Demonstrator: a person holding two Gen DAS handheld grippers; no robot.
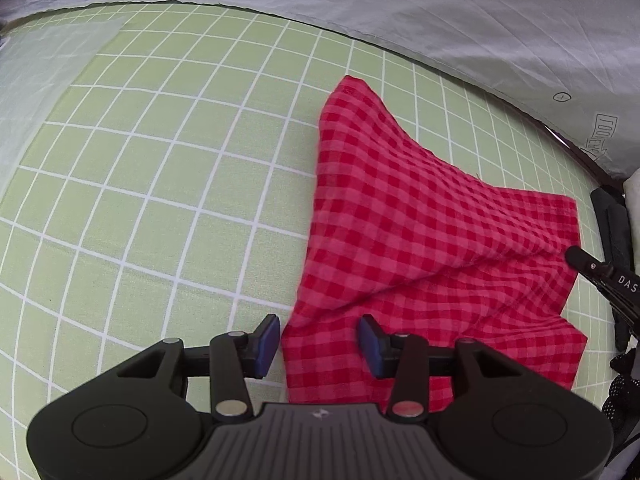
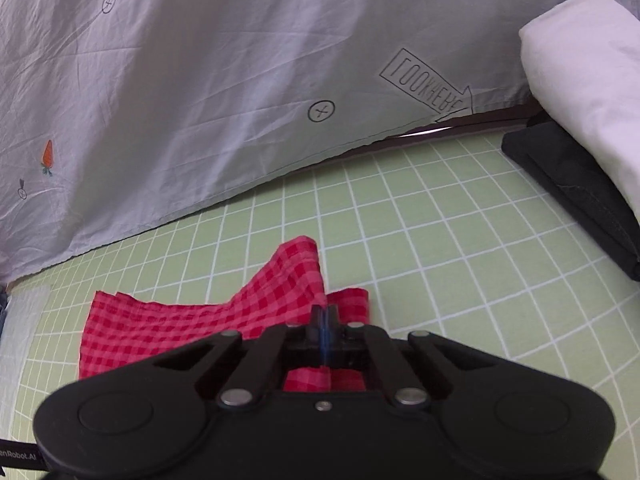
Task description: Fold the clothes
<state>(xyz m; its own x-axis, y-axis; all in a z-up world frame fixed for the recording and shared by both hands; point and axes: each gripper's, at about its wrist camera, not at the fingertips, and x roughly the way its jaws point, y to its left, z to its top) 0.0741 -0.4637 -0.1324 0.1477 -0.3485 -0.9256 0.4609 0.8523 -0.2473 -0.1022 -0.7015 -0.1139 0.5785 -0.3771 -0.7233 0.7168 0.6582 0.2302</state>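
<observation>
1. The red checked cloth (image 1: 420, 240) lies on the green grid mat (image 1: 160, 200), filling the centre and lower right of the left wrist view. It is partly folded, with one corner reaching toward the upper middle of the frame and a raised ridge running across it toward the right edge.
2. The right gripper (image 2: 324, 316) has its jaws pressed together on an edge of the cloth, low in the centre of its own view; the fabric rises to the pinch point, so that edge looks lifted.
3. The left gripper (image 1: 318, 340) stands with its blue pads (image 1: 266, 340) spread apart at the cloth's near left edge, bottom centre of its view, holding nothing.
4. Judging by this, a fold is under way: the next move calls for the left gripper to close on the near edge, so both can carry it over.
5. A dark folded garment (image 2: 572, 184) with a white one (image 2: 584, 92) on top sits at the right of the right wrist view; a grey printed sheet (image 2: 200, 100) hangs behind.
</observation>
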